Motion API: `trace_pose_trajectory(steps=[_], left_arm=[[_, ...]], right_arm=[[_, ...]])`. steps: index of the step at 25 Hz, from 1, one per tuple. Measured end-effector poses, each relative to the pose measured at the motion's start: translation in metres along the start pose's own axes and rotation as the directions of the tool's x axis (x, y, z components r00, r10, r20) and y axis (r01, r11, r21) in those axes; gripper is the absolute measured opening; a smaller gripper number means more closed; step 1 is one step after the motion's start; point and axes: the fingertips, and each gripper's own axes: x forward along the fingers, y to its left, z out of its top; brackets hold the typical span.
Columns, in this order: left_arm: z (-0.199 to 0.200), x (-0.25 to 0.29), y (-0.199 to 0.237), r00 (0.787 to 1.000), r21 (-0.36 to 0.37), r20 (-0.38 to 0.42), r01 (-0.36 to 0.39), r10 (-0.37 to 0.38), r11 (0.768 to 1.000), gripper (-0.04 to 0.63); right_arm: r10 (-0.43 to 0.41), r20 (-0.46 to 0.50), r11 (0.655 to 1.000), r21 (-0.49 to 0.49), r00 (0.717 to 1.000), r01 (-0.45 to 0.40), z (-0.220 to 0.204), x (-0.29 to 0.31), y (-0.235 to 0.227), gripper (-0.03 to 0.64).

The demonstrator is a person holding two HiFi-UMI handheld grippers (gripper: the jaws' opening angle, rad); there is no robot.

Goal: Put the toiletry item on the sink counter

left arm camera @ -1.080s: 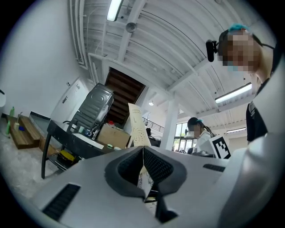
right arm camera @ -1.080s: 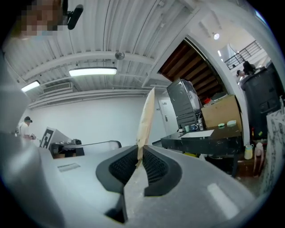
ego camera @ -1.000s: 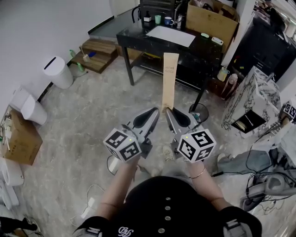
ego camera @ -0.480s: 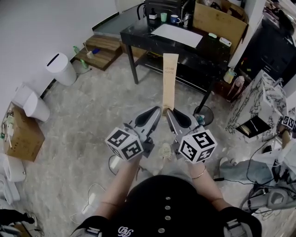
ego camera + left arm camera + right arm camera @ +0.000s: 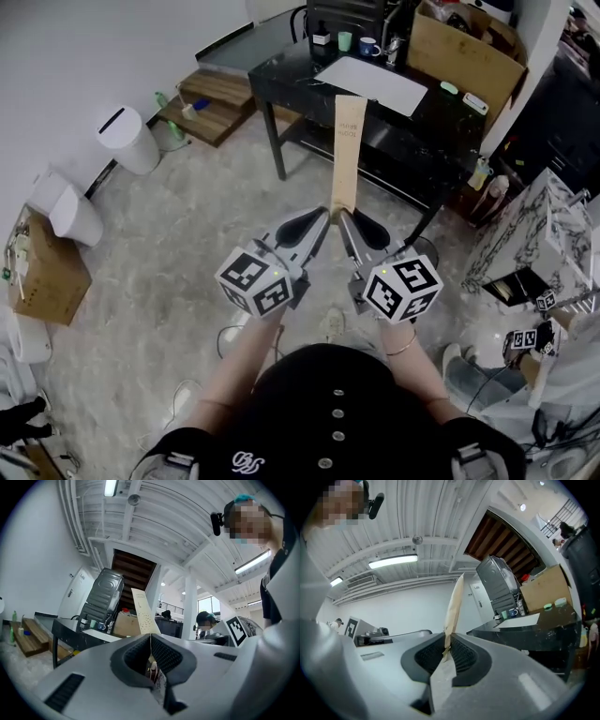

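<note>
Your left gripper (image 5: 323, 218) and right gripper (image 5: 342, 218) are both clenched on the bottom edge of 1 tall tan packet (image 5: 348, 150). It stands upright between them, carried in the air above the floor (image 5: 178, 234). The pick-up is done; setting it down is all still ahead. The black table (image 5: 427, 111) in front may be the sink counter, though I can't make out a basin. Compared with 1 second ago, that table sits closer in the head view, and your grip looks unchanged.
</note>
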Motion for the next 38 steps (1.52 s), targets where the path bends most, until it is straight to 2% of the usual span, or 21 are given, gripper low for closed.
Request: trace_pose_trajectory(steps=[3, 7, 11, 21, 31, 38], left_arm=[[0.005, 0.025, 0.017, 1.000, 0.008, -0.001, 0.003, -0.003, 1.000, 0.012], [0.005, 0.055, 0.044, 0.999, -0.006, 0.013, -0.030, 0.030, 1.000, 0.012], [-0.003, 0.079, 0.068, 0.998, -0.014, -0.005, -0.055, 0.055, 0.998, 0.012], [-0.018, 0.110, 0.100, 0.995, -0.047, -0.005, -0.103, 0.103, 0.994, 0.012], [-0.032, 0.145, 0.124, 0.996, -0.089, -0.024, -0.084, 0.082, 0.992, 0.011], [-0.027, 0.176, 0.167, 0.999, -0.098, -0.033, -0.046, 0.043, 0.994, 0.012]], right_arm=[[0.009, -0.013, 1.000, 0.023, 1.000, -0.009, 0.003, 0.019, -0.024, 0.031], [0.021, -0.022, 1.000, 0.020, 1.000, -0.020, 0.010, 0.039, -0.056, 0.031], [0.043, -0.033, 0.999, 0.009, 0.999, -0.043, 0.017, 0.058, -0.078, 0.031], [0.039, -0.058, 0.999, 0.011, 0.998, -0.038, 0.015, 0.077, -0.122, 0.031], [-0.003, -0.074, 1.000, 0.025, 0.997, 0.005, 0.013, 0.096, -0.157, 0.031], [-0.040, -0.073, 0.999, 0.032, 0.997, 0.043, 0.017, 0.136, -0.189, 0.031]])
